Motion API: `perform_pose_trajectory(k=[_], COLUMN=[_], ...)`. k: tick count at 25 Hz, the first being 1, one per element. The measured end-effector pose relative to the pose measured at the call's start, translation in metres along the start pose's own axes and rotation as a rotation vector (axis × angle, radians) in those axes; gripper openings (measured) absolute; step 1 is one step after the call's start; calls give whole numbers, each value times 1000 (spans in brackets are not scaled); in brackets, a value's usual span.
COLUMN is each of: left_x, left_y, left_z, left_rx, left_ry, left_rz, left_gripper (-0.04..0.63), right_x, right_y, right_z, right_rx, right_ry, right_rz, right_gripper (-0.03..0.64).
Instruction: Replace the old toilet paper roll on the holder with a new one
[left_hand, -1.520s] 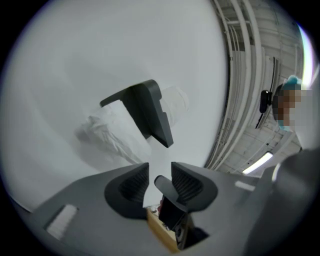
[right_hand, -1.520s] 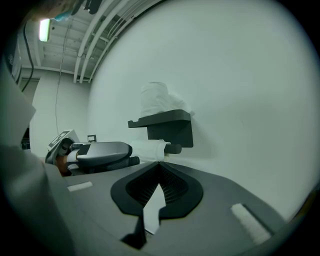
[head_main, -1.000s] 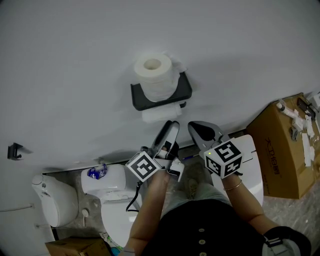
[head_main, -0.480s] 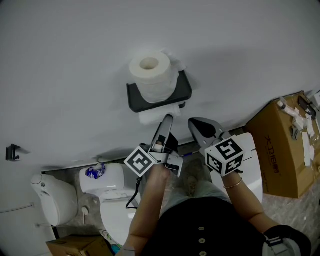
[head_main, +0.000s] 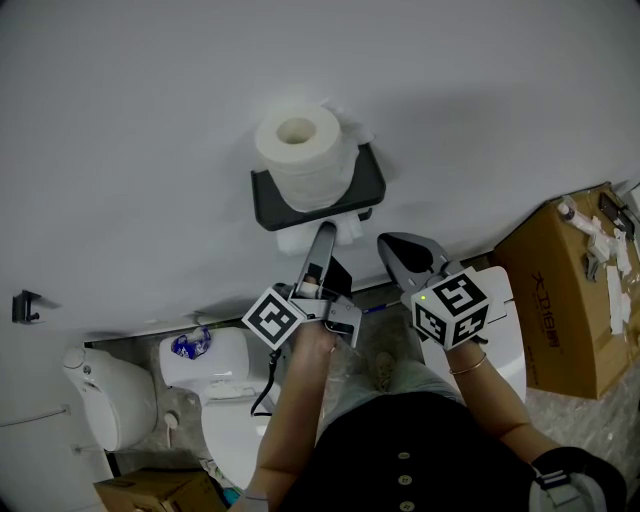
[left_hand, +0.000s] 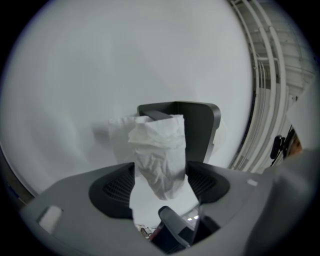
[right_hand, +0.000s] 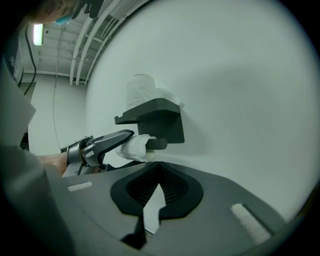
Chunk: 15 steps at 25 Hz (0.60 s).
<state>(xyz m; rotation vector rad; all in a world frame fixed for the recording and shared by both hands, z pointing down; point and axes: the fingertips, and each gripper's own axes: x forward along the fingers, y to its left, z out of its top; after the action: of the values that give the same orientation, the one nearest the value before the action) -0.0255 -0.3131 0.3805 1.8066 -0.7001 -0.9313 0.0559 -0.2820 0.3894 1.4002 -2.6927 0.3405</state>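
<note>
The left gripper (head_main: 322, 240) has been brought closer to the wall, and its fingers have just been opened wide. The old roll (left_hand: 158, 159), thin and crumpled, is now seen between those fingers, under the dark holder (head_main: 368, 186), but it is not squeezed yet. So the old roll is judged ready to be gripped and pulled off. The new roll (head_main: 300, 150) is stood on top of the holder. The right gripper (head_main: 392, 250) is held just beside, fingers pressed together, with nothing in them. Some print is seen on the brown box (head_main: 560, 290), but it cannot be read.
</note>
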Motion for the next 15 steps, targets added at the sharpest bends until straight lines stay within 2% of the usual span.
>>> perform_pose_trajectory(k=[8, 12, 15], left_x=[9, 11, 11], left_y=[1, -3, -6], left_z=[3, 3, 3], left_rx=[11, 28, 38], left_ry=[4, 10, 9], left_rz=[-16, -31, -44], left_gripper=[307, 235, 206], right_x=[5, 7, 8], right_y=[-6, -8, -8], right_z=[-3, 0, 0], right_rx=[2, 2, 1], right_ry=[11, 9, 11], right_rz=[7, 8, 10], right_gripper=[2, 2, 2])
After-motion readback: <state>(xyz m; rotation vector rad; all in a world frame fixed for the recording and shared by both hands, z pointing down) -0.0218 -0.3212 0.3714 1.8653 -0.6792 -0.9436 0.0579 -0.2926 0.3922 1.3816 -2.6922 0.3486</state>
